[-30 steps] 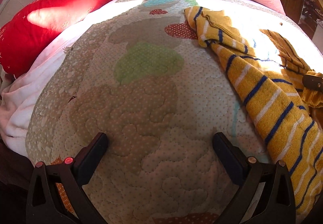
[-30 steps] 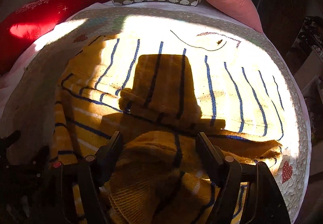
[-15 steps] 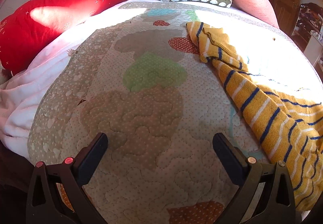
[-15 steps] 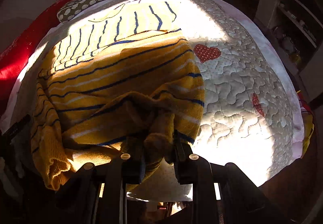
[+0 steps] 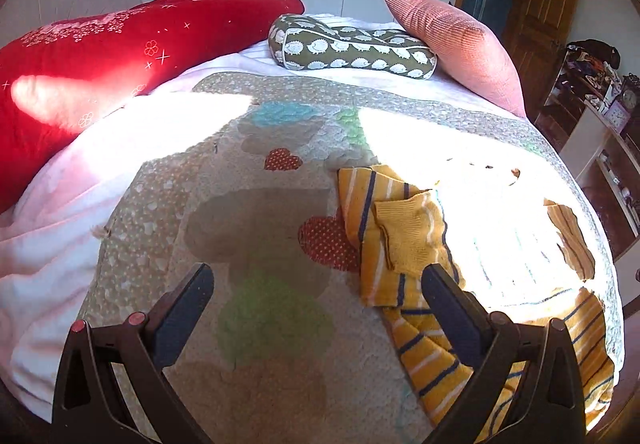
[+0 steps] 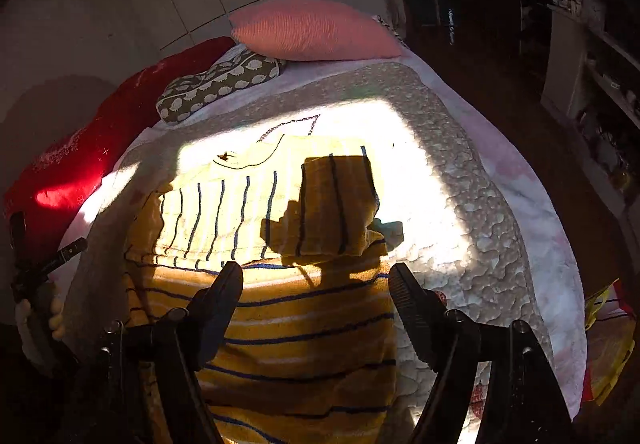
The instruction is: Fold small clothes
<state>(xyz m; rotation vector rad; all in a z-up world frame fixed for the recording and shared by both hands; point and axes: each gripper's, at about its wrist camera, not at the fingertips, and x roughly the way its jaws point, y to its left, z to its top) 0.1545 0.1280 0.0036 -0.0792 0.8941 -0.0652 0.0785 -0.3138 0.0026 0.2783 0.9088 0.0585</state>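
Since the earlier frame the right gripper (image 6: 316, 292) has let go of the sweater (image 6: 304, 328); its jaws are opening, empty. Sweater lies centre-frame on the quilt (image 6: 472, 180), one fold laid. Left gripper (image 5: 316, 296) spread wide, empty. Next: grasp the left sleeve (image 5: 404, 236).

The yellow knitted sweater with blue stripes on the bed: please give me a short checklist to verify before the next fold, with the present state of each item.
1. Yellow knitted sweater with blue stripes lies on the patchwork quilt: ok.
2. Right gripper free of cloth: ok; its jaws are opening, nothing between them.
3. Left gripper open and empty: ok.
4. Sleeve folded over the sweater's body: ok.
5. Other sleeve lying flat: not ok, it is bunched.
6. Lower hem flat: cannot tell, it is out of view.
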